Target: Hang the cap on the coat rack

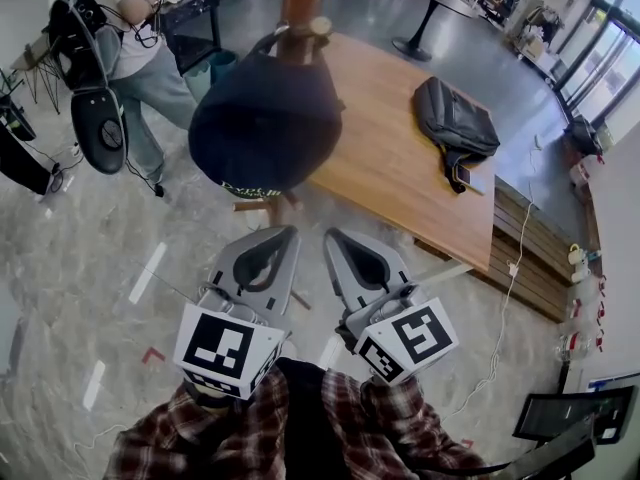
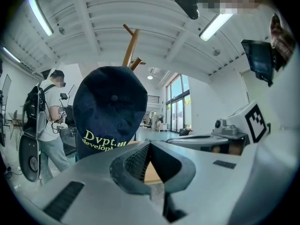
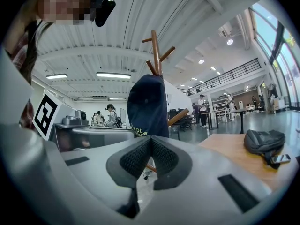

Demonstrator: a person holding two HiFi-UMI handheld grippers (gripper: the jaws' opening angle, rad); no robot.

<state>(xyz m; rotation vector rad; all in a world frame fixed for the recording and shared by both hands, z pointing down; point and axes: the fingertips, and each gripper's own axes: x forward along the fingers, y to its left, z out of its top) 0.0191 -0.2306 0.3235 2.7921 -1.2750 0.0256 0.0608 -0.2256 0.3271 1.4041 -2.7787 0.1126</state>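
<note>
A dark navy cap (image 1: 265, 120) with yellow-green lettering hangs on the wooden coat rack (image 1: 301, 3), free of both grippers. The left gripper view shows the cap (image 2: 110, 109) close ahead with the rack's pegs (image 2: 131, 46) above it. From the right gripper view the cap (image 3: 147, 106) hangs below the rack's top pegs (image 3: 155, 50). My left gripper (image 1: 275, 233) and right gripper (image 1: 335, 236) sit side by side just below the cap, both shut with nothing between the jaws.
A wooden table (image 1: 400, 158) carries a dark backpack (image 1: 455, 118) and a phone (image 1: 463, 175) to the right of the rack. A person (image 1: 130, 38) with equipment stands at the upper left. Benches (image 1: 530, 253) and a cable lie at the right.
</note>
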